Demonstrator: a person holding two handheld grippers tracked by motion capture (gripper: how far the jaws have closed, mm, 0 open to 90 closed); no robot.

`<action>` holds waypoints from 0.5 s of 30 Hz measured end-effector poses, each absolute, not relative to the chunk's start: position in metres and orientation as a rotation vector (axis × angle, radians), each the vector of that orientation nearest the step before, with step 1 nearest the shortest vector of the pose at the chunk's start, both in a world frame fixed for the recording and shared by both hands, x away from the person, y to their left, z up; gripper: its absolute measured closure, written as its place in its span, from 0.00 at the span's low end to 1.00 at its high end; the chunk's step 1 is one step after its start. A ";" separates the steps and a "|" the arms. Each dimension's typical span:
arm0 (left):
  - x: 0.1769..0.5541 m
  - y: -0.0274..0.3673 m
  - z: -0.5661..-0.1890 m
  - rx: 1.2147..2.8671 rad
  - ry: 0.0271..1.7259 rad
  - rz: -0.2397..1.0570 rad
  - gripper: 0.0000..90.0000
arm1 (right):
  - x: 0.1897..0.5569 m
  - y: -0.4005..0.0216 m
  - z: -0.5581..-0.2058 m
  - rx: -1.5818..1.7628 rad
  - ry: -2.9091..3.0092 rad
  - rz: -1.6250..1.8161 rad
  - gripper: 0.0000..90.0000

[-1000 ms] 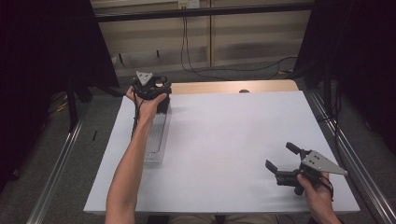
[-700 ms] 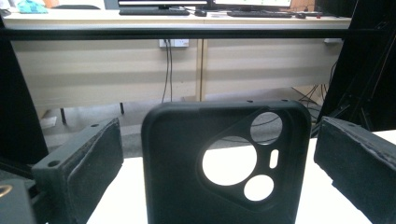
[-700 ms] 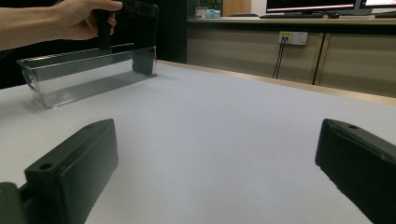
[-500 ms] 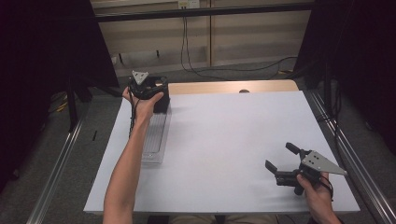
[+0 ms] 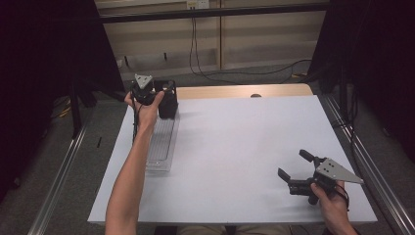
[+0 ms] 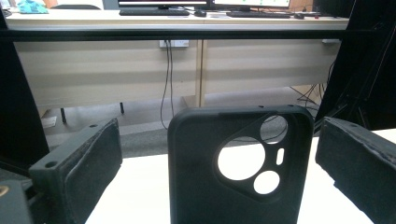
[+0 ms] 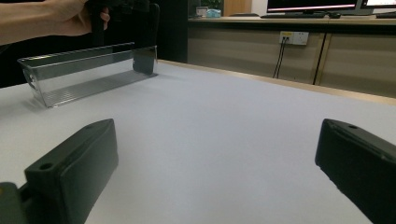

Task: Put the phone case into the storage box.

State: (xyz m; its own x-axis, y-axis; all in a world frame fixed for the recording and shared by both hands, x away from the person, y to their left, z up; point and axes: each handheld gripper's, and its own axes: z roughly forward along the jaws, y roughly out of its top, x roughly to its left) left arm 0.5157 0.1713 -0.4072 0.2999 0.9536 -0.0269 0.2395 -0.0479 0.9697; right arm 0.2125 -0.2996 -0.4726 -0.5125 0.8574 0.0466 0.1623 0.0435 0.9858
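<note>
A black phone case (image 6: 233, 172) with camera cut-outs stands upright between the jaws of my left gripper (image 6: 219, 133), which is open with a gap on each side of the case. From above, the left gripper (image 5: 159, 93) sits at the far end of a clear plastic tray (image 5: 161, 142), with the phone case (image 5: 168, 105) standing in that end. My right gripper (image 5: 292, 166) rests near the table's front right corner, open with nothing in it. In the right gripper view, white table lies between the jaws of the right gripper (image 7: 215, 140), and the tray (image 7: 79, 74) lies far off to the left.
The white table top (image 5: 244, 142) spreads wide between the two grippers. A wooden strip (image 5: 244, 91) runs along its far edge. Metal rails (image 5: 63, 166) flank the table on both sides. Cables (image 5: 235, 73) trail on the floor beyond it.
The left hand and gripper have shifted slightly left and away at the tray's far end. The right gripper has stayed still.
</note>
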 end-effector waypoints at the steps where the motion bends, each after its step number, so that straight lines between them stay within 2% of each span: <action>1: 0.515 0.171 -0.407 1.525 1.147 0.862 0.01 | 0.213 -0.300 -0.473 1.030 1.736 1.515 0.00; 15: 0.504 0.183 -0.406 1.514 1.133 0.852 0.01 | 0.213 -0.300 -0.473 1.027 1.732 1.510 0.00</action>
State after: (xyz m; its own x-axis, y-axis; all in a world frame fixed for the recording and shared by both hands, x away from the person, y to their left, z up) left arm 0.5041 0.1827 -0.4058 0.3075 0.9509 -0.0338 0.2316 -0.0403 0.9720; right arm 0.2128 -0.3003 -0.4729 -0.5097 0.8594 0.0406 0.1574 0.0468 0.9864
